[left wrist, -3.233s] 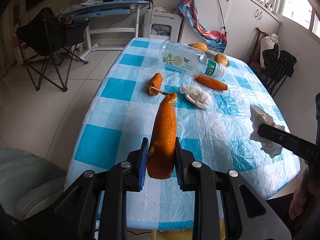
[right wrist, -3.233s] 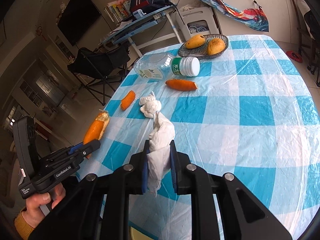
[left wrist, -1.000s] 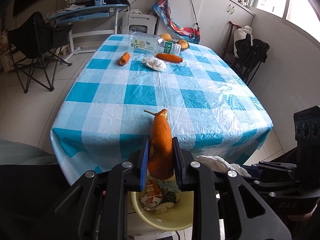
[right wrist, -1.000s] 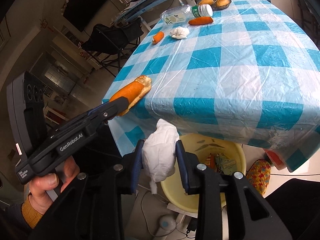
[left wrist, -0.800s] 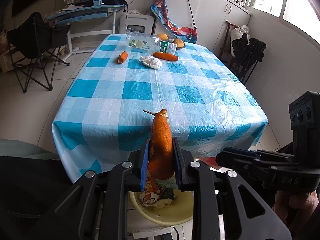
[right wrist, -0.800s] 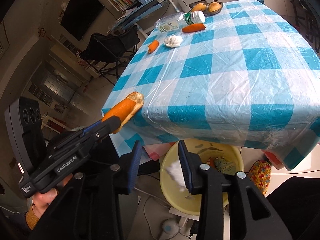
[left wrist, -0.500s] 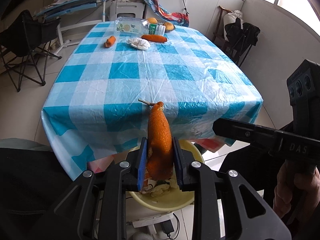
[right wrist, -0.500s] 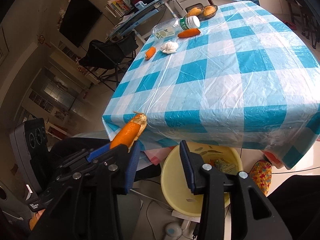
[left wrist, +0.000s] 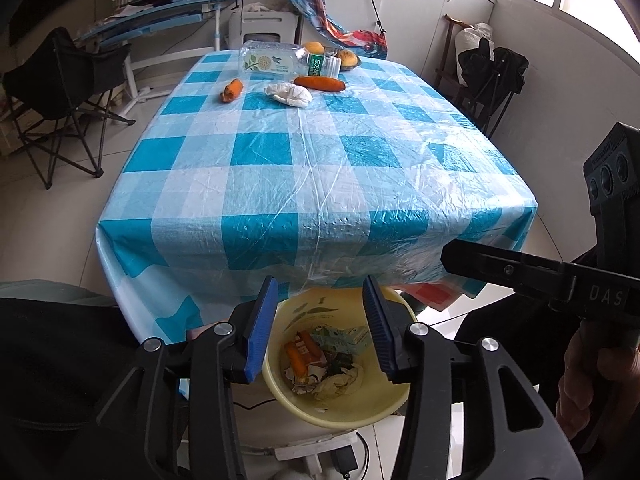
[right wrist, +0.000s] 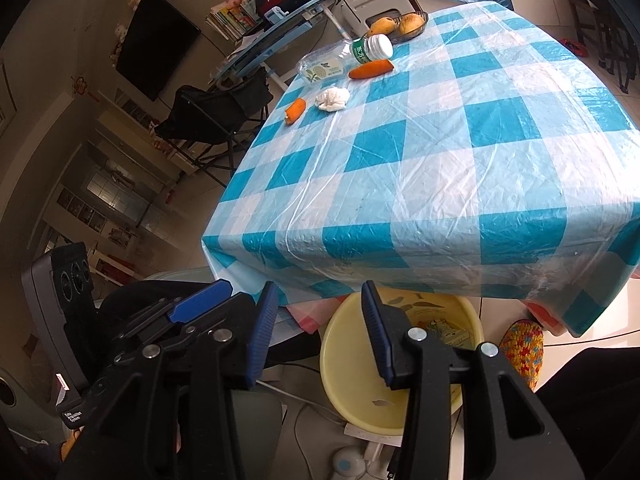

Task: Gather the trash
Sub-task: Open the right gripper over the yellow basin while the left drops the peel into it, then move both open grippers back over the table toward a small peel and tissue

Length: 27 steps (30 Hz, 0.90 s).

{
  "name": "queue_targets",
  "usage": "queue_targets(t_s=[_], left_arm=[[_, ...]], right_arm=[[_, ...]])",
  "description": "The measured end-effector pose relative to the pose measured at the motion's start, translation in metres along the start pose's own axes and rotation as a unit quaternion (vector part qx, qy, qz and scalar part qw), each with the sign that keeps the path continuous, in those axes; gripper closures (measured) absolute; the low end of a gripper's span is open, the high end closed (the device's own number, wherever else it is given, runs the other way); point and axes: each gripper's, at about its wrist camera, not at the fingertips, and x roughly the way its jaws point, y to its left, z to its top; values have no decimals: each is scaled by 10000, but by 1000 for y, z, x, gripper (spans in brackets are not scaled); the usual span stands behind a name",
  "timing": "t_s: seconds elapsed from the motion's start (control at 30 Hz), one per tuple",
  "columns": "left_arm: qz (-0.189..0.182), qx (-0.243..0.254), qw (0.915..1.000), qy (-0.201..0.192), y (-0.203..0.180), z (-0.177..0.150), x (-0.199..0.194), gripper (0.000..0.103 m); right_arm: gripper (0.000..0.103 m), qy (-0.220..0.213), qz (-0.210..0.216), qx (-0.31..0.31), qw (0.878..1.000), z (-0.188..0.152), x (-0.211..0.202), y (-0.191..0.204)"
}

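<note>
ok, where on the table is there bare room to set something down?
The whole near half of the table is bare, right up to the edge above the bin. The far end is crowded: bottle, two carrots, tissue, fruit bowl.

- Two carrot pieces [left wrist: 319, 83] [left wrist: 232, 90] lay on the surface.
- One crumpled tissue [left wrist: 289, 94].
- One plastic bottle [left wrist: 285, 61].
- Two mangoes [right wrist: 410, 22] [right wrist: 379, 26].
- One yellow bin [left wrist: 352, 410].

Tablecloth [left wrist: 280, 152] is blue-and-white checks, the bin [left wrist: 344, 412] pale yellow, carrot bits [left wrist: 319, 83] orange, gripper pads [left wrist: 262, 328] blue.
</note>
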Motion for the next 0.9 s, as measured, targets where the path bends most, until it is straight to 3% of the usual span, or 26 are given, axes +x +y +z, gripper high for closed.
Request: queue_targets(t_s=[0.27,0.5,0.9], left_arm=[[120,-207,9995,-221,9,9,-4,52],[337,-454,9979,-330,28,33,-4,52],[683,-815,9934,-418,71,99,16,48]], right_arm=[[60,3,-74,-113,9999,-2,4,4],[60,45,-140,-282,9995,2,12,11],[60,-4,-366,-905,9952,58,23,23]])
